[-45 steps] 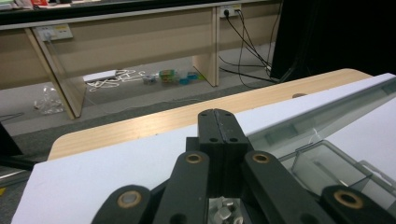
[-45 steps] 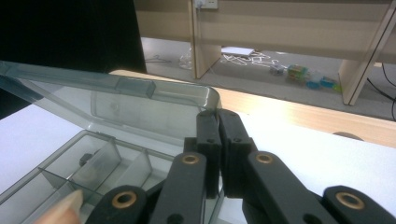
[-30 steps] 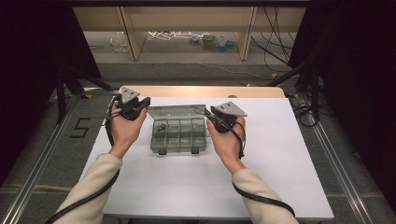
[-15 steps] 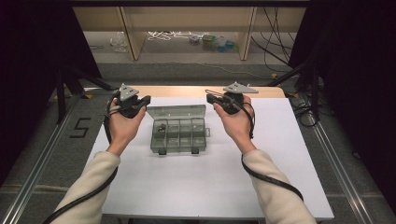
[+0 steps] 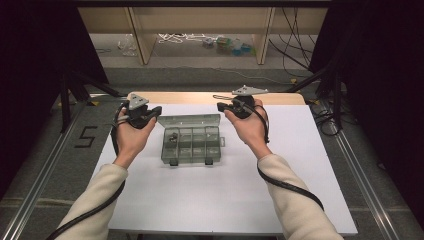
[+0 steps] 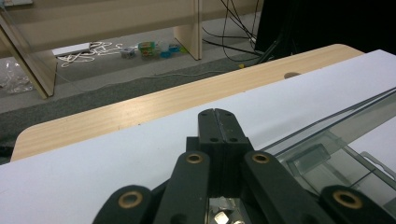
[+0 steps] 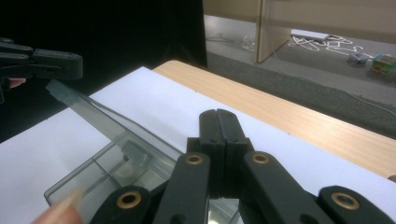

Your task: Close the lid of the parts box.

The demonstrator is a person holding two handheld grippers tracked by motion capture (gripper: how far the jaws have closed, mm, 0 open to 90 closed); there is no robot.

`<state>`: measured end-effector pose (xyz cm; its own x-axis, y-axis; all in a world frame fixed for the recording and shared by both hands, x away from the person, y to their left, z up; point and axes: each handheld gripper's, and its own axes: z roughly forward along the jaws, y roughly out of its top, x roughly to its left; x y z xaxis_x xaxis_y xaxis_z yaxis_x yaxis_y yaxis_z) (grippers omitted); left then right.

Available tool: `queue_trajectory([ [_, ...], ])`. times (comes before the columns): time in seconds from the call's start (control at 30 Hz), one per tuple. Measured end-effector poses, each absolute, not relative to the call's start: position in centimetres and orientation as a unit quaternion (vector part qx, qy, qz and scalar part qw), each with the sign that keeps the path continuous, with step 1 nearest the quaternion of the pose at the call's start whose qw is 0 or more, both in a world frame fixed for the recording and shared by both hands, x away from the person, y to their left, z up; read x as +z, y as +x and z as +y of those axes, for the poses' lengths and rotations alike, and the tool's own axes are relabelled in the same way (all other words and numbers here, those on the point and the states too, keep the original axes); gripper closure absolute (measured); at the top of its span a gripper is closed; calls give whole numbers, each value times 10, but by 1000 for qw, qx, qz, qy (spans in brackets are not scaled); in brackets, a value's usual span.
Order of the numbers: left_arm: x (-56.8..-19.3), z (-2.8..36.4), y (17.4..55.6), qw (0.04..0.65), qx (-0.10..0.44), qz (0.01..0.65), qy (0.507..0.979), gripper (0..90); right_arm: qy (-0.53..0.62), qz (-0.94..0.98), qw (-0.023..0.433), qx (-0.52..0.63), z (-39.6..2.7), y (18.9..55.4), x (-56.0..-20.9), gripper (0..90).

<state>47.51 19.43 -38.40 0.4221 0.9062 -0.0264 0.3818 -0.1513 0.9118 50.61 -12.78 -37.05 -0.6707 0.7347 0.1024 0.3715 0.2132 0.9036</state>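
Observation:
A clear grey compartment box (image 5: pixel 192 145) lies in the middle of the white sheet. Its lid (image 5: pixel 190 120) is swung open at the back. Small metal parts (image 5: pixel 172 137) sit in a left compartment. My left gripper (image 5: pixel 158 110) hangs just off the lid's left back corner, jaws shut and empty, pointing right. In the left gripper view its jaws (image 6: pixel 218 114) meet, with the box (image 6: pixel 336 144) to the right. My right gripper (image 5: pixel 220 106) hovers above the lid's right back corner, shut with nothing in it. In the right gripper view its jaws (image 7: pixel 218 114) are closed beside the lid (image 7: pixel 107 126).
The white sheet (image 5: pixel 225 200) covers a wooden table whose far edge (image 5: pixel 200 97) shows behind the box. Beyond it are wooden shelf legs (image 5: pixel 140 35) and loose cables on the floor. A "5" mark (image 5: pixel 86 136) lies on the floor at left.
My right hand has lifted off the box's right back corner and moved up and toward the far side. My left hand has stayed put.

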Motion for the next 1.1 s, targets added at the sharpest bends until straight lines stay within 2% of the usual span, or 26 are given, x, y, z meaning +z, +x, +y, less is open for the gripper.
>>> queue_trajectory([
  [0.7,-403,193,457,443,277,442,729,900,359,789,130,482,-124,491,-391,900],
  [1.1,-414,191,448,437,270,438,737,900,357,798,123,469,-125,486,-401,900],
])
